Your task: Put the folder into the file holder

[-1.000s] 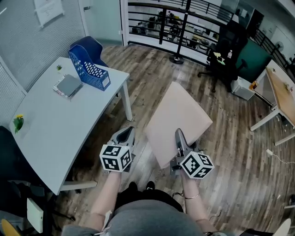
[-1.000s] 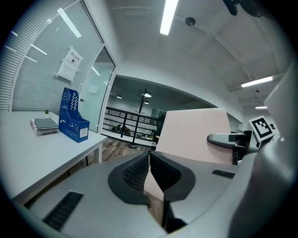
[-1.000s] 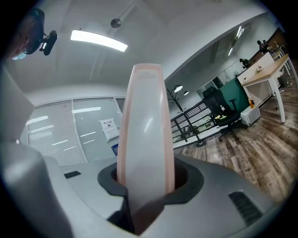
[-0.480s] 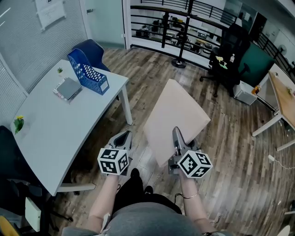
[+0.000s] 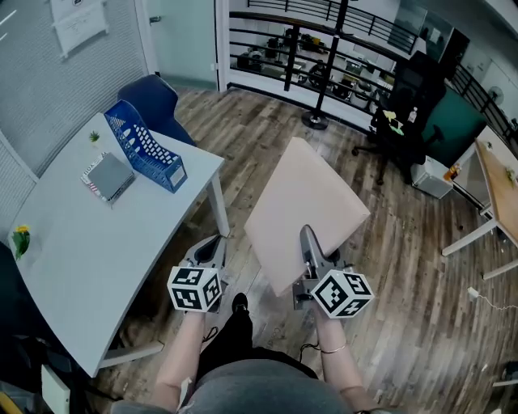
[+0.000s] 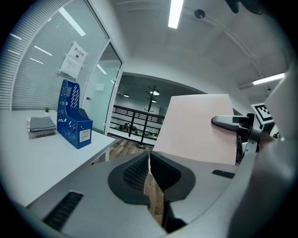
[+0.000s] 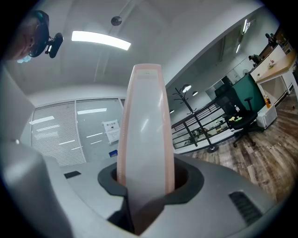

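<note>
folder (image 5: 306,212): near corner hidden behind my right gripper (image 5: 307,239); the right gripper view gives me only its edge.
file holder (image 7: 113,153): in that view, just a blue sliver beside the folder.
table (image 5: 81,234): left side cut off by the head view's edge.
wall notice (image 5: 77,16): print too small to read.
yellow item (image 5: 19,238): can't identify.

The right gripper (image 5: 307,239) clamps a pink folder (image 5: 309,198) over the floor (image 5: 405,267); a blue file holder (image 5: 150,150) stands on the table (image 5: 73,251), beside a notebook (image 5: 106,176).
</note>
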A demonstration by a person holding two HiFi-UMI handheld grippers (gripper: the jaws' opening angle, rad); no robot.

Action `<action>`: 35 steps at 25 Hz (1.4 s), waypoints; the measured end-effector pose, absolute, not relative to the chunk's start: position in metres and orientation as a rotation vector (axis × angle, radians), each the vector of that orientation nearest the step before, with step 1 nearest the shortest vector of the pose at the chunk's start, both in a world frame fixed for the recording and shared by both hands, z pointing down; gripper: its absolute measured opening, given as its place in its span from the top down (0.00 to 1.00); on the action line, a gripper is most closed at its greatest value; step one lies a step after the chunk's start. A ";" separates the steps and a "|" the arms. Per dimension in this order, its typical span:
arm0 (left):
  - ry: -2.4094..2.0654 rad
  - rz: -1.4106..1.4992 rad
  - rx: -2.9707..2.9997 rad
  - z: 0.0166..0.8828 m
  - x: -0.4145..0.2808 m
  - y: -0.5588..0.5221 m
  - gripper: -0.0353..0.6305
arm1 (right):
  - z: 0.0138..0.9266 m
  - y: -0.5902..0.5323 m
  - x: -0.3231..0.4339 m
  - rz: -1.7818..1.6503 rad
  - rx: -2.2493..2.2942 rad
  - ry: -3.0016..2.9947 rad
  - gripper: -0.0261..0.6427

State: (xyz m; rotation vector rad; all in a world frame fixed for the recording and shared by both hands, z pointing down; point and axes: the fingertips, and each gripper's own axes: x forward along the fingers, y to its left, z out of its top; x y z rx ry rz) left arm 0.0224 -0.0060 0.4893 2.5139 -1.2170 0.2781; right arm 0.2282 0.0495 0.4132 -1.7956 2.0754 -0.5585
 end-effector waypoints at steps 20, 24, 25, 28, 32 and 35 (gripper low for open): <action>-1.361 0.223 2.411 0.484 -0.025 -0.183 0.90 | 0.360 -0.166 0.187 -0.501 -1.601 2.182 0.72; -1.430 0.195 2.341 0.487 -0.041 -0.195 0.90 | 0.354 -0.196 0.174 -0.501 -1.528 2.240 0.72; -1.451 0.192 2.326 0.487 -0.043 -0.198 0.90 | 0.352 -0.204 0.172 -0.502 -1.509 2.253 0.72; -1.545 0.188 2.267 0.485 -0.051 -0.205 0.90 | 0.342 -0.229 0.165 -0.510 -1.414 2.303 0.73; -1.673 0.155 2.181 0.479 -0.059 -0.212 0.90 | 0.325 -0.262 0.153 -0.508 -1.278 2.391 0.73; -1.756 0.119 2.115 0.477 -0.070 -0.216 0.90 | 0.316 -0.282 0.137 -0.501 -1.182 2.445 0.73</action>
